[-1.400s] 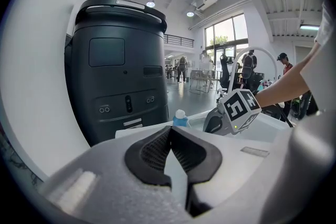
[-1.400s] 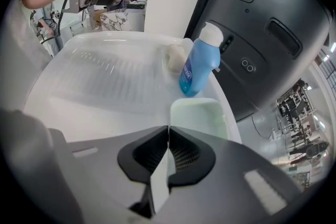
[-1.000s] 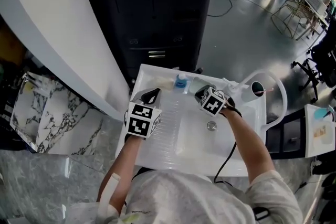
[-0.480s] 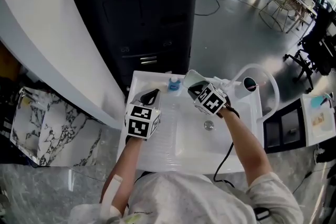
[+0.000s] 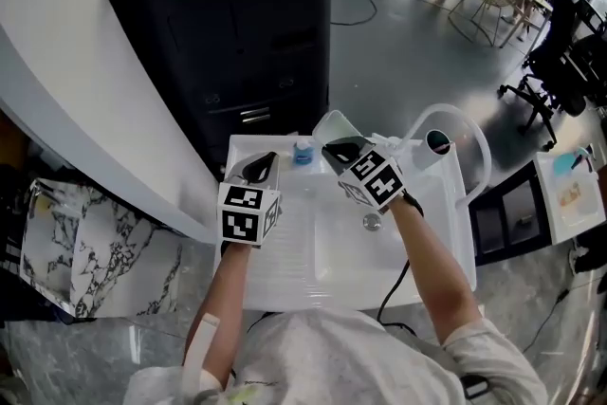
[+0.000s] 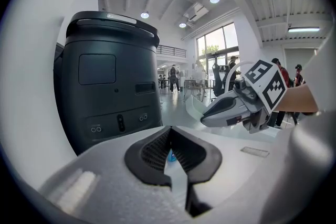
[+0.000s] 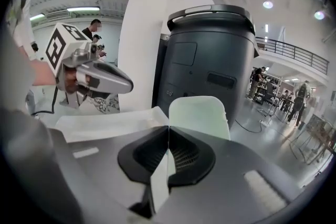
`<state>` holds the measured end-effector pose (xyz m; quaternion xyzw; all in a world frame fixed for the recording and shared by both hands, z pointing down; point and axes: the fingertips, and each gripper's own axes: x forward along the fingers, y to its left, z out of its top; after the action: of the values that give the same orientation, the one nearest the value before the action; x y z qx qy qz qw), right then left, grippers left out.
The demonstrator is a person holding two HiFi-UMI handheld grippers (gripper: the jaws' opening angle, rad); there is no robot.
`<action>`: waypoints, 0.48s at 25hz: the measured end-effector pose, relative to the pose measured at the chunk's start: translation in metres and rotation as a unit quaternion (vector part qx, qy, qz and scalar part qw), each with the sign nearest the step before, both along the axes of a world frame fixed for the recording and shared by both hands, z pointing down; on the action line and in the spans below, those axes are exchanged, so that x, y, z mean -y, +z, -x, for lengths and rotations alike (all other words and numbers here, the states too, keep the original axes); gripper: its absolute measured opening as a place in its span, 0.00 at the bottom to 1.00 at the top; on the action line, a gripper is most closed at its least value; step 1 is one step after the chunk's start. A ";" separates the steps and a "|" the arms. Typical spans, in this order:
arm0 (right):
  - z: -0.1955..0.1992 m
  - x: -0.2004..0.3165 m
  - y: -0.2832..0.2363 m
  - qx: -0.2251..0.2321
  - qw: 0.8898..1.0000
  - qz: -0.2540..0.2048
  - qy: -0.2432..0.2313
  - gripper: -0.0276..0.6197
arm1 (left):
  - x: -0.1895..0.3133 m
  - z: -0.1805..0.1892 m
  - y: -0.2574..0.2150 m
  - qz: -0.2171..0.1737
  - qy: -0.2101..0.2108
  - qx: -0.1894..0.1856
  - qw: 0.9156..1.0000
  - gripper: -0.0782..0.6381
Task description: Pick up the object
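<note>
My right gripper [image 5: 341,150] is shut on a pale green translucent plastic object [image 5: 334,123], lifted above the back of the white sink [image 5: 285,275]. In the right gripper view the object [image 7: 199,115] stands up from between the pads of the right gripper [image 7: 168,136], pinched by its lower edge. My left gripper [image 5: 258,166] hovers over the sink's left side with its pads together and nothing between them. In the left gripper view a small blue-capped bottle [image 6: 169,156] shows just past the left gripper [image 6: 169,136].
The blue-capped bottle [image 5: 303,150] stands on the sink's back ledge. A white arched faucet [image 5: 471,142] and a dark cup [image 5: 436,142] are at the back right. A drain [image 5: 372,222] sits in the basin. A black machine [image 5: 237,33] stands behind. Marble slabs [image 5: 76,242] lie left.
The right gripper has risen and moved left and toward the back with the pale green object in it. The left gripper has stayed about where it was.
</note>
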<state>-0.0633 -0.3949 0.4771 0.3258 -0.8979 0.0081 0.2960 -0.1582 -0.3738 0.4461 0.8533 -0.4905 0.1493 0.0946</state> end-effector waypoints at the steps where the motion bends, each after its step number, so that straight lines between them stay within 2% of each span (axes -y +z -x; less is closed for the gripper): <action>1: 0.000 -0.002 -0.006 0.011 1.000 -0.004 0.006 0.06 | 0.000 -0.001 -0.002 -0.002 0.001 -0.001 1.000 0.11; 7: -0.005 -0.006 -0.044 0.057 0.997 -0.034 0.045 0.06 | 0.002 -0.007 -0.014 -0.015 0.007 -0.007 1.000 0.11; 12: -0.021 -0.013 -0.076 0.101 0.989 -0.056 0.093 0.06 | 0.005 -0.015 -0.024 -0.025 0.016 -0.009 1.000 0.11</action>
<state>-0.0424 -0.3824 0.4014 0.4214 -0.8881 0.0183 0.1829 -0.1430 -0.3786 0.4222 0.8644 -0.4795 0.1309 0.0753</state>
